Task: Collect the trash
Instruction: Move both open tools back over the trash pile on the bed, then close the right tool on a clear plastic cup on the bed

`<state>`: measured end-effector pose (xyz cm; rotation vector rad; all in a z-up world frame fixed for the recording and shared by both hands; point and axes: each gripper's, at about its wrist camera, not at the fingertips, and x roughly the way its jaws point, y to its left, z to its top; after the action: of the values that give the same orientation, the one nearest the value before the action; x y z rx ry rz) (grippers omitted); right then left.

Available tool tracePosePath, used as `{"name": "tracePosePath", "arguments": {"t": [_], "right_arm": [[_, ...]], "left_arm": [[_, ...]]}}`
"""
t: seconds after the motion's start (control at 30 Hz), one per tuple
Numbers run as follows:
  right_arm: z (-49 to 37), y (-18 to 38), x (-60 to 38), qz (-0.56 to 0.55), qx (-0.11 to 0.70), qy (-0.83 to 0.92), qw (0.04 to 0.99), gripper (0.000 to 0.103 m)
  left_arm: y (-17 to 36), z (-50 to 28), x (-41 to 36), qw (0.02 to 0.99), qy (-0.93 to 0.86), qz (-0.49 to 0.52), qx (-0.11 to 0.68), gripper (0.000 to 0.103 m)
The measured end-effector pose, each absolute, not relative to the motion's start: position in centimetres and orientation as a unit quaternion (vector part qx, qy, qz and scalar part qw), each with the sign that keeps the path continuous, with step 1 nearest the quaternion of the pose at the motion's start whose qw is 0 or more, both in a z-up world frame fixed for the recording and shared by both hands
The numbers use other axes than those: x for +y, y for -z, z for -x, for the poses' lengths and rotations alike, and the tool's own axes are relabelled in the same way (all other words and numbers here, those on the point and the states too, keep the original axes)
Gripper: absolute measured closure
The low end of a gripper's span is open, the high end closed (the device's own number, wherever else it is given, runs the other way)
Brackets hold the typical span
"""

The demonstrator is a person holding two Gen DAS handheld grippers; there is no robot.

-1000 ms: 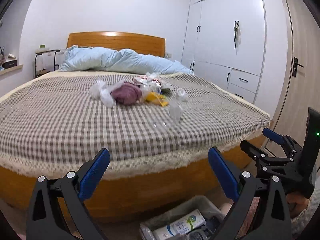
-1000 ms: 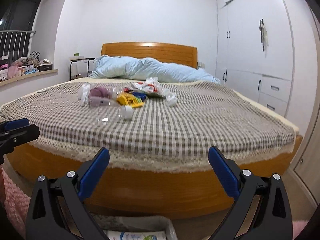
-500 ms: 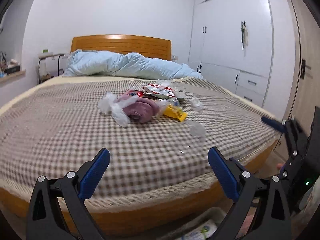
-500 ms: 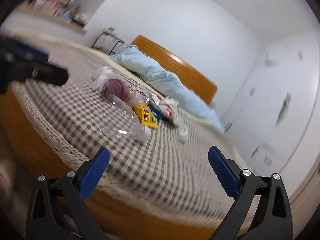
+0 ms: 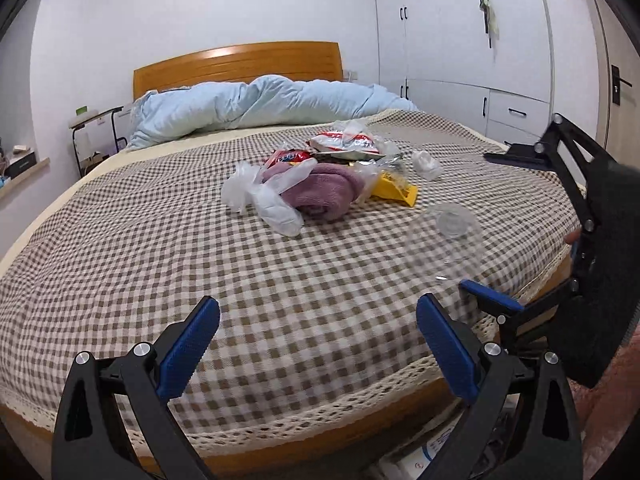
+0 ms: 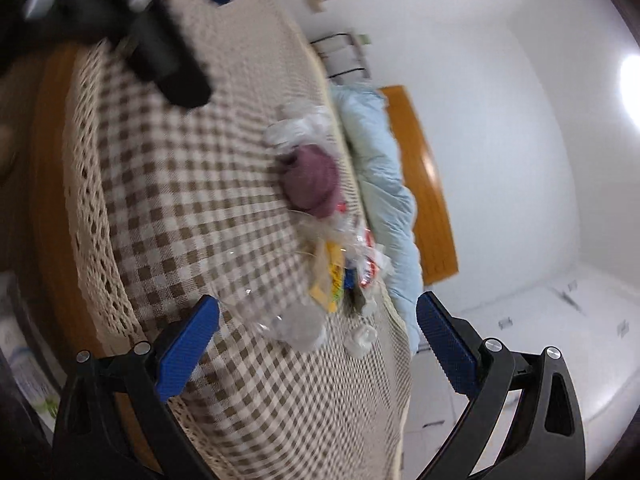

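Observation:
A heap of trash lies mid-bed: a white plastic bag (image 5: 256, 192), a purple cloth (image 5: 328, 192), a yellow wrapper (image 5: 394, 190) and a red-and-white snack bag (image 5: 344, 142). A clear plastic bottle (image 5: 454, 228) lies apart, near the bed's right edge. My left gripper (image 5: 318, 344) hovers open over the checked cover, short of the heap. My right gripper (image 5: 476, 220) is rolled on its side, open, with one finger above the bottle and one below. In the blurred right wrist view the bottle (image 6: 280, 320) lies just ahead of the open right gripper (image 6: 318, 344), with the purple cloth (image 6: 312, 184) beyond.
The bed (image 5: 120, 264) has a checked cover with a lace hem, a blue duvet (image 5: 260, 104) and a wooden headboard (image 5: 240, 60). White wardrobes (image 5: 460, 40) stand to the right. A bin with a white packet (image 5: 424, 454) shows below the bed's edge. A side table (image 5: 96, 120) stands at left.
Both grippers have moved forward over the bed toward the trash. The right gripper has rolled onto its side and come up to the clear bottle. The bin has slipped mostly out of view.

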<state>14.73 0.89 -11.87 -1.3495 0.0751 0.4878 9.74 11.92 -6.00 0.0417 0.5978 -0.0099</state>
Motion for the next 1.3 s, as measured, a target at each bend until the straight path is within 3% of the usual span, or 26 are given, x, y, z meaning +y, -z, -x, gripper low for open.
{"name": "tracePosePath", "arguments": {"t": [0.23,0.27,0.3,0.33,0.53,0.7,0.97,1.13,1.3], "right_arm": [[-16.8,11.6,3.6,0.645,0.062,-0.26,0.716,0.008],[-17.0,11.5,3.8,0.649,0.072,-0.271,0.707,0.018],[-17.1,11.7,4.2,0.653,0.075,-0.272,0.703,0.047],[-17.3,12.0,4.4,0.665,0.081,-0.267,0.693,0.044],[-17.4,11.2,4.1,0.638,0.082,-0.271,0.716,0.046],[-19.3,8.1,2.6,0.514,0.121,-0.267,0.806,0.047],[-23.6,3.1,-2.9,0.228,0.188,-0.25,0.922,0.047],[-25.0,2.9,-7.6,0.073,0.217,-0.235,0.945,0.046],[-24.5,2.9,-11.2,0.005,0.207,-0.213,0.955,0.046]], "left_arm": [[6.2,-10.5,13.6,0.951,-0.002,-0.004,0.31,0.008],[6.2,-10.5,13.7,0.951,-0.002,-0.002,0.31,0.008],[6.2,-10.5,13.7,0.951,-0.001,-0.001,0.31,0.008],[6.2,-10.5,13.7,0.951,-0.001,-0.002,0.31,0.008],[6.3,-10.3,13.6,0.951,-0.003,-0.008,0.309,0.008],[6.3,-10.2,13.8,0.951,-0.006,-0.001,0.309,0.008],[5.9,-10.5,13.6,0.954,-0.004,0.007,0.301,0.008],[5.3,-10.9,13.2,0.957,0.004,0.021,0.288,0.008],[4.6,-11.8,13.0,0.961,0.003,0.028,0.274,0.008]]}}
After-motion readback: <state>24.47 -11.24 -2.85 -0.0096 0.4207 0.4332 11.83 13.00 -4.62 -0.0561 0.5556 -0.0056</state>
